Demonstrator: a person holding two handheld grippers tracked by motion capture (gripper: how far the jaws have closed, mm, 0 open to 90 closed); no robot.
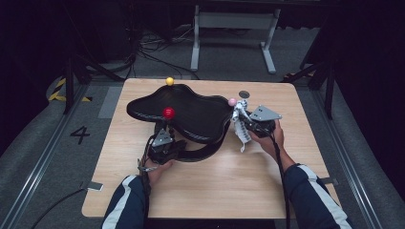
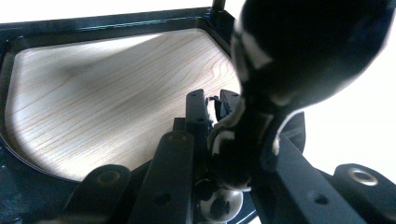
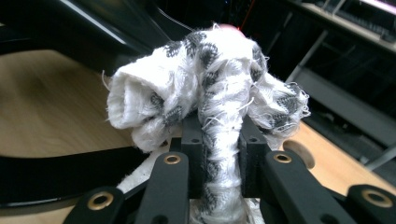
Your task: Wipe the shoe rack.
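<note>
A light wooden surface (image 1: 215,191) with rounded corners fills the middle of the frame, lit against a dark room. Grey carpeted floor (image 1: 33,138) surrounds it, with a black numeral 4 (image 1: 79,134) at left. At upper centre stands a grey metal frame (image 1: 234,33), black cables (image 1: 153,52) just left of it.

High view: dim, dark surround, pale wooden table (image 1: 210,191) lit from above, soft shadows; left gripper view: blown-out white glare at right and top, glossy black rounded object (image 2: 299,60) near the lens blurred; right gripper view: white grey-patterned frayed cloth (image 3: 210,98) sharp, background soft.
</note>
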